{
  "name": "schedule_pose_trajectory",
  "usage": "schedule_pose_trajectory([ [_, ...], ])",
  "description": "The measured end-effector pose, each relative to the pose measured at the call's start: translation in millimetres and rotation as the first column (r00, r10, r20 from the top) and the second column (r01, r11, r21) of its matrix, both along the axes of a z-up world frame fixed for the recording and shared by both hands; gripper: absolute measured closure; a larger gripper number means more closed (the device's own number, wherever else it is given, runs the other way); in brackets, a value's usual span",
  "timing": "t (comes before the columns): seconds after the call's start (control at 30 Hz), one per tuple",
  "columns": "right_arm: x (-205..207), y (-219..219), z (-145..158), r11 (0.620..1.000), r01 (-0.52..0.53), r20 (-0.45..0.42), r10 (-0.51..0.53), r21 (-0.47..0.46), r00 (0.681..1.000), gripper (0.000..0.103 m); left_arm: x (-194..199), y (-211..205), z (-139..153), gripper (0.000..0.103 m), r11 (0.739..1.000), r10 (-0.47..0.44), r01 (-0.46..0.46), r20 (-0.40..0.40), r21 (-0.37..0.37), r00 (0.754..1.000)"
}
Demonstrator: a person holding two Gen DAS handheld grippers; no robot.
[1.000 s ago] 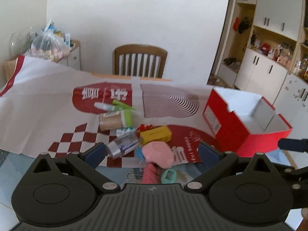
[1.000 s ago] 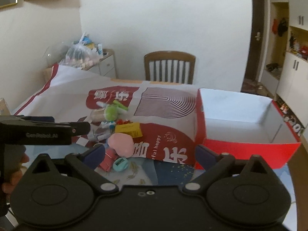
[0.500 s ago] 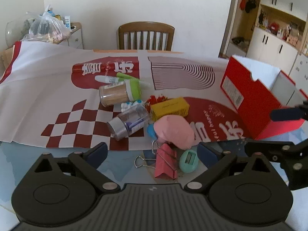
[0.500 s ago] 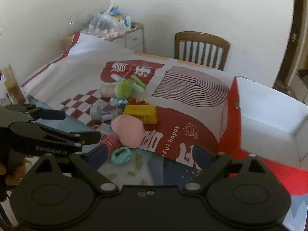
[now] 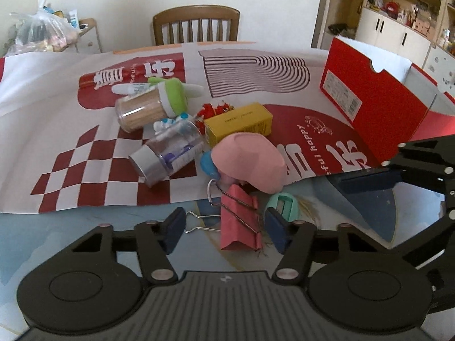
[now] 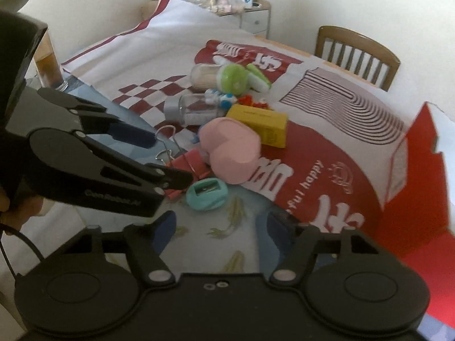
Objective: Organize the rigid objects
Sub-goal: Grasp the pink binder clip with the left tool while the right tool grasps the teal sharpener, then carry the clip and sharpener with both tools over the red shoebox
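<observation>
A heap of small objects lies on the table: a pink binder clip (image 5: 240, 221), a teal pencil sharpener (image 5: 284, 206), a pink rounded case (image 5: 248, 164), a yellow box (image 5: 237, 122), a clear jar with a grey lid (image 5: 167, 153) and a toothpick jar with a green lid (image 5: 150, 108). My left gripper (image 5: 224, 231) is open, its fingers on either side of the binder clip. My right gripper (image 6: 214, 231) is open and empty, just short of the sharpener (image 6: 206, 193). An open red shoebox (image 5: 378, 91) stands at the right.
A red and white printed sheet (image 5: 57, 85) covers most of the table. A wooden chair (image 5: 196, 24) stands behind it. A plastic bag (image 5: 42, 34) sits on a side cabinet at the back left. White cupboards (image 5: 398, 28) fill the right.
Both grippers have come down and forward to the near edge of the heap. The left fingers now straddle the binder clip, and the right gripper has swung left toward the sharpener.
</observation>
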State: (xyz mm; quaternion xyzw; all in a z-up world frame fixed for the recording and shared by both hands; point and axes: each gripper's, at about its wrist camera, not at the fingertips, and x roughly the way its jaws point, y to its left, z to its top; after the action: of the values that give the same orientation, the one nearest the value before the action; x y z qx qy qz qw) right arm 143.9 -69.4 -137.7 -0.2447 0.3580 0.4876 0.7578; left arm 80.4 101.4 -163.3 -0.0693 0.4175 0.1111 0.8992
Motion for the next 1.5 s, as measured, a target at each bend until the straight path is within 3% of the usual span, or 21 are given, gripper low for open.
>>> schedule_pose_trajectory([
  [0.1,0.9,6.0,-4.9,1.0,-0.019,0.004,0.019,0.0,1.0,0.042,2.1,1.5,-2.2,0.054,1.0,-0.009,0.009,-0.005,-0.007,1.0],
  [0.27,1.5,15.2,-12.5,0.998,-0.057,0.026,0.057,-0.01,0.998,0.054,7.0,4.1,-5.2,0.056,1.0,-0.016,0.016,-0.012,-0.019,1.0],
  [0.5,4.1,19.4,-19.7,0.992,-0.126,0.052,0.127,-0.019,0.991,0.056,13.9,0.3,-8.1,0.059,0.998,-0.063,0.063,-0.021,-0.003,0.998],
  [0.67,4.0,22.8,-20.1,0.983,-0.184,0.067,0.184,-0.011,0.981,0.065,18.0,1.7,-9.4,0.059,0.998,-0.069,0.069,-0.017,0.003,0.998],
  [0.8,6.2,22.2,-20.0,0.983,-0.184,0.049,0.184,-0.003,0.982,0.066,19.5,1.5,-10.6,0.069,0.996,-0.088,0.087,-0.013,-0.009,0.996],
  [0.9,5.0,21.2,-20.0,0.983,-0.184,0.045,0.184,-0.003,0.982,0.066,18.0,-1.6,-10.8,0.07,0.995,-0.098,0.098,-0.011,0.002,0.995],
  [1.1,2.4,12.7,-17.9,0.991,-0.136,0.032,0.136,-0.011,0.99,0.066,10.4,-7.6,-10.9,0.07,0.995,-0.097,0.098,-0.011,0.036,0.995],
  [1.5,-16.8,-23.7,11.7,1.0,0.013,0.045,-0.012,-0.024,0.999,0.065,-24.4,2.0,6.7,0.07,0.996,-0.018,0.017,-0.008,-0.085,1.0],
])
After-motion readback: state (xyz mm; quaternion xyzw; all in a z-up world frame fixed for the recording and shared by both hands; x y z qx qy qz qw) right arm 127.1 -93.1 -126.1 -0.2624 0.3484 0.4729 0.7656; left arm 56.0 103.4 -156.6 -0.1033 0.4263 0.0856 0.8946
